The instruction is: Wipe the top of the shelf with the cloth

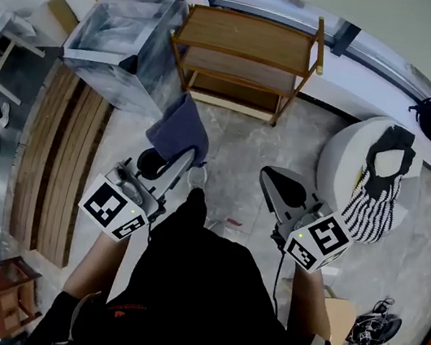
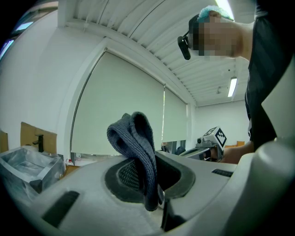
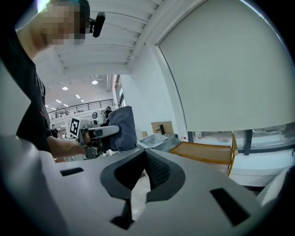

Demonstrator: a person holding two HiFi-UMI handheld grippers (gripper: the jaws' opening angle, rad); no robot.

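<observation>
Jaws of the left gripper clamp a blue-grey knitted cloth by one bunched fold. Its loose end flops over the tips, above the stone floor and well short of the three-tier wooden shelf. Soft and light, the cloth should drape easily; a fuller handful looks better for wiping. At right, the right gripper has its jaws slightly apart and empty.

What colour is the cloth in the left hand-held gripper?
The cloth is dark blue-grey; the head view shows it best.
</observation>
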